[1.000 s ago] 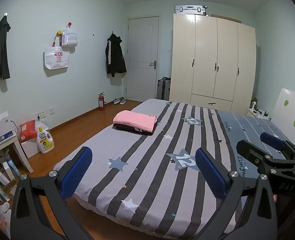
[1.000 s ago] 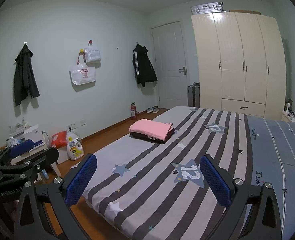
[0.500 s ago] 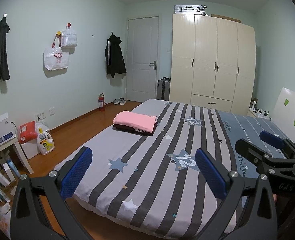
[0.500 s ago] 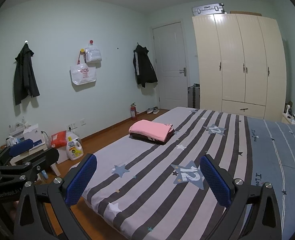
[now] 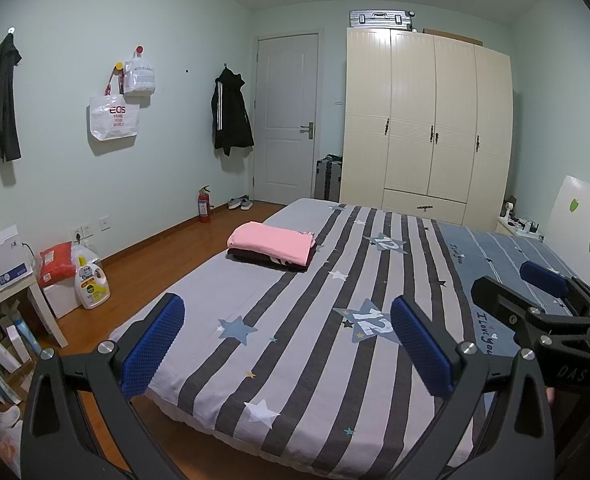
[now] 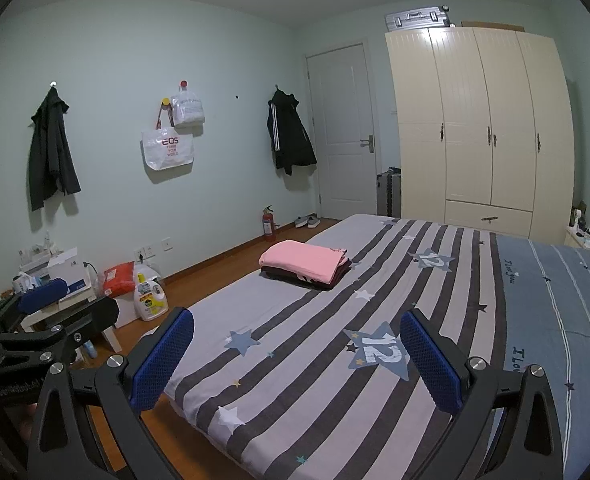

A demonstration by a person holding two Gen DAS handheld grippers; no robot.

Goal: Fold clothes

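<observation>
Clothes sit folded, stacked on far left of bed — looks done imo. Left gripper & right gripper both spread wide, empty.

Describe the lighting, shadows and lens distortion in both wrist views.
Left wrist view: dim, cool light; the wardrobe bows from fisheye distortion, black vignette fills the corners, and the EOS tote bag casts a soft wall shadow. Right wrist view: the same curving and vignette; the folded pink garment is sharp, without glare.

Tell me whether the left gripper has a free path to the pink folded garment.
Probably yes: the left gripper is open, holds nothing, and only bare striped bedspread lies between it and the pink folded garment, though farther off.
</observation>
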